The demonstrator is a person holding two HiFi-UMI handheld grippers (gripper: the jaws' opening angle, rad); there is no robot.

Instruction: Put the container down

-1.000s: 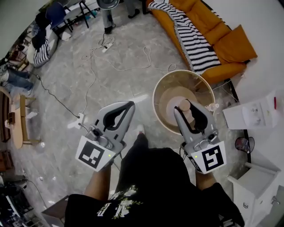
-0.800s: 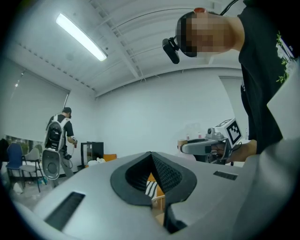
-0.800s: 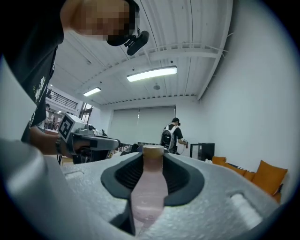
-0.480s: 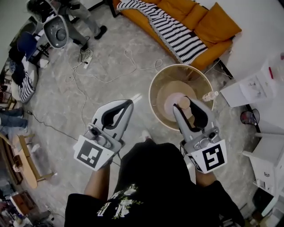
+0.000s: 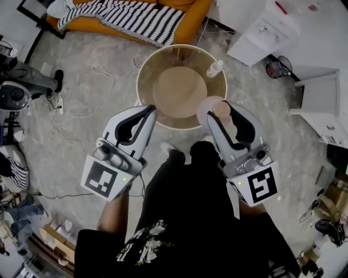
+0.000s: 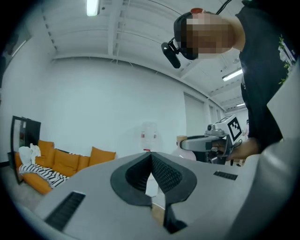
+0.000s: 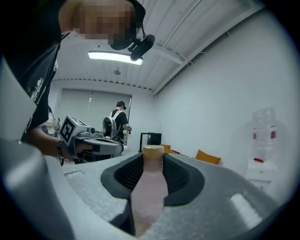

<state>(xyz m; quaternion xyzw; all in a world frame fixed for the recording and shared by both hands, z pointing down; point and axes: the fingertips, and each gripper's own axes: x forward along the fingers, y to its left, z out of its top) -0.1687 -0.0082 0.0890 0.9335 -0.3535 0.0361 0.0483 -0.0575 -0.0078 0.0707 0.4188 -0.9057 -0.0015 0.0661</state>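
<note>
My right gripper [image 5: 224, 110] is shut on a pale pink bottle [image 5: 209, 110] with a tan cap; this is the container. In the right gripper view the bottle [image 7: 149, 192] runs out between the dark pads, its cap past the tips of the right gripper [image 7: 152, 157]. It hangs over the near rim of a round beige table [image 5: 144, 70]. My left gripper [image 5: 148, 108] is at the table's near left edge. Its jaws meet at the tip with nothing between them, as the left gripper view also shows for the left gripper [image 6: 151, 157].
A clear plastic bottle [image 5: 214, 69] stands on the round table's right side. An orange sofa with a striped blanket [image 5: 125, 16] lies beyond it. White cabinets [image 5: 266, 32] stand at the right, a fan [image 5: 13, 95] at the left, and cables run over the floor.
The view has swung round. Both grippers have come to the round table's near edge, and the table now sits between and ahead of them. The right gripper's hold on the bottle is unchanged.
</note>
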